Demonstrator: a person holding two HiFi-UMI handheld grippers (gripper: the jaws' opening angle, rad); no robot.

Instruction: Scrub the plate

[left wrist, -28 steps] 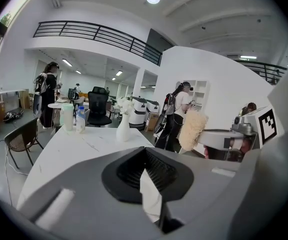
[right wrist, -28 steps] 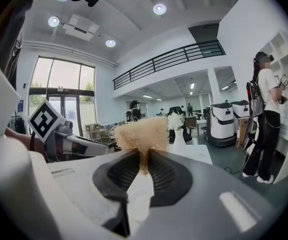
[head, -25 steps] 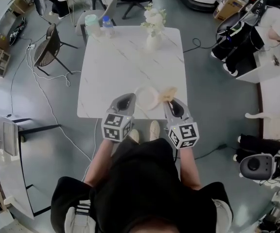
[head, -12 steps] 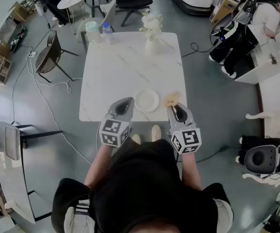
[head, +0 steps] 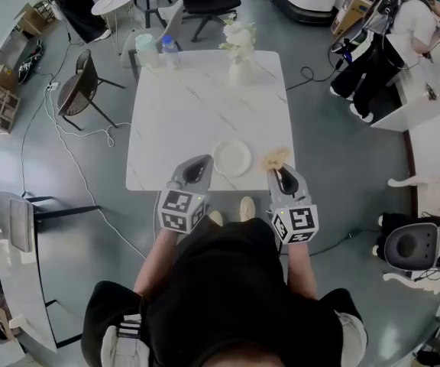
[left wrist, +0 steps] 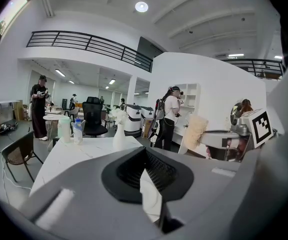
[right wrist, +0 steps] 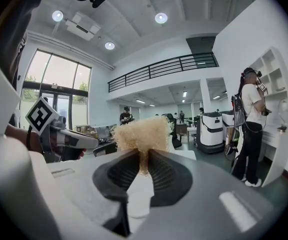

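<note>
Glossy marble-look table [head: 205, 105], fibrous scrubber [right wrist: 141, 133], perhaps loofah

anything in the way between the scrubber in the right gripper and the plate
Nothing visible. The right gripper holds the tan scrubber just right of the plate in the head view, with only bare table between them. The left gripper is off the plate's other side.
</note>
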